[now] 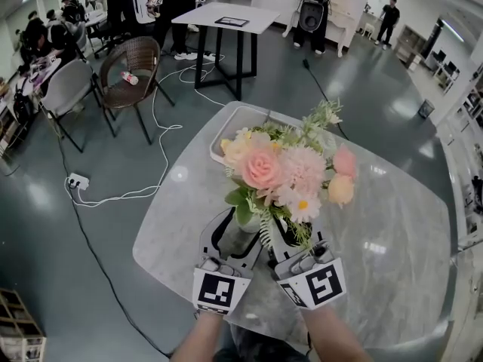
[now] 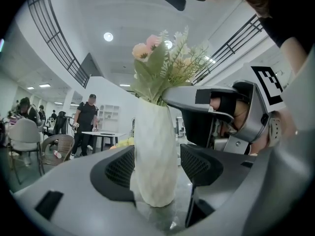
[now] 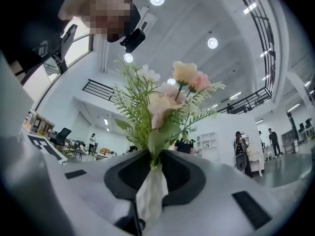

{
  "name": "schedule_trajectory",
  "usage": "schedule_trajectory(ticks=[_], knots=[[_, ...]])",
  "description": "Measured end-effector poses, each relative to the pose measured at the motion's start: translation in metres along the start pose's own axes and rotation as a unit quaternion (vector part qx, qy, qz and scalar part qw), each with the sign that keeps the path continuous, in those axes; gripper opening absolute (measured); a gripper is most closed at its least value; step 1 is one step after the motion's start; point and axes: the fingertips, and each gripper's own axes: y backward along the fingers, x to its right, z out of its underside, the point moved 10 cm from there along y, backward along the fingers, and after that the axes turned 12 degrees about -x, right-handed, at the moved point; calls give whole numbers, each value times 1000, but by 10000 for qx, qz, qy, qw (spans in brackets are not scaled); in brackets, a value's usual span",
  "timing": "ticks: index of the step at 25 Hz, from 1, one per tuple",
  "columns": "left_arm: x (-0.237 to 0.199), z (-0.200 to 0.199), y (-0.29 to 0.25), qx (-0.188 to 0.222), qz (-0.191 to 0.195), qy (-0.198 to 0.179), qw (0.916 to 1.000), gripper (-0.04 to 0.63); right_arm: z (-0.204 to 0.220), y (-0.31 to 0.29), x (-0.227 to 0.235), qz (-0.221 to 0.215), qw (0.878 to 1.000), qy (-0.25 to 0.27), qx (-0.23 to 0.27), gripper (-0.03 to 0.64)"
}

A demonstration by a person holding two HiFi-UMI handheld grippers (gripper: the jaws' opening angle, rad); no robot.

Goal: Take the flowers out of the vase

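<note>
Left gripper point(image 2: 156, 173) jaws clamp vase point(image 2: 155, 132), apparently snug. Right gripper point(image 3: 155, 168) jaws closed on flowers' point(image 3: 170, 100) stems point(image 3: 156, 157). Lift straight up, vase pinned to surface point(image 1: 392, 225).

From the head, steeply down onto the grey marbled tabletop point(image 1: 392, 232), close above everything. From the left gripper point(image 1: 240, 232), level and right up against the white faceted vase point(image 2: 155, 156). From the right gripper point(image 1: 298, 237), tilted a touch upward, tight under the pink-and-cream flower bunch point(image 3: 170, 100). Shared across all three: that vase, those flowers.
</note>
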Motion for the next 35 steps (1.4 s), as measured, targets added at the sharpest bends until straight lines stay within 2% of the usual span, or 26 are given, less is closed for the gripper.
schedule_trajectory(ticks=[13,26,29,30,32,35], knots=[[9,-30,2,16,41,-56,10000,285,-36,8,12,-30,9994,-154,295,60],[4,-30,14,43,-18,-128,9999,284,-46,6,8,-26,9986,-217,472,60],[4,-32,17,136,6,-47,9999,280,-50,6,7,-26,9986,-236,482,60],[3,-32,18,162,0,-35,9999,266,-51,6,7,-28,9985,-241,486,60],[3,-32,22,187,-32,-31,9998,178,-52,7,5,-33,9985,-246,483,60],[2,-35,29,190,-21,-23,9998,85,-56,7,2,-22,9986,-262,467,60]])
